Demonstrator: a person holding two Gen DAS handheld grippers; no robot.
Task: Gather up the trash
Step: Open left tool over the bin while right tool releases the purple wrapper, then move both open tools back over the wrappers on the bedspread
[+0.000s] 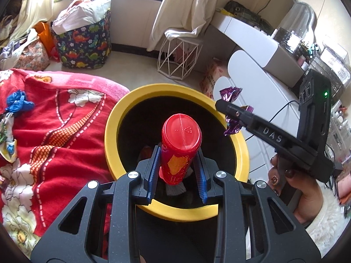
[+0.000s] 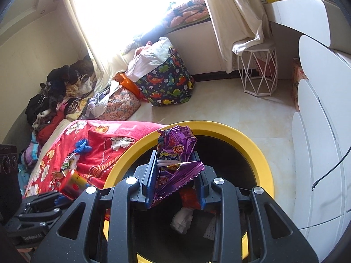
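Both wrist views above bin (image 1: pixel 175 213)

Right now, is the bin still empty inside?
No. In the right wrist view, crumpled white paper and other scraps already lie at the bottom of the yellow-rimmed bin.

Left gripper (image 1: pixel 177 171) is showing matte black linkage arms with round silver bolt heads, its fingers (image 1: pixel 151 173) wearing ribbed blue pads; right gripper (image 2: pixel 175 179) is looking identical up close; from the left camera its black body is displaying raised letters DAS and glowing a green light; the hand (image 1: pixel 291 188) is sporting dark polished nails and a fluffy white sleeve.
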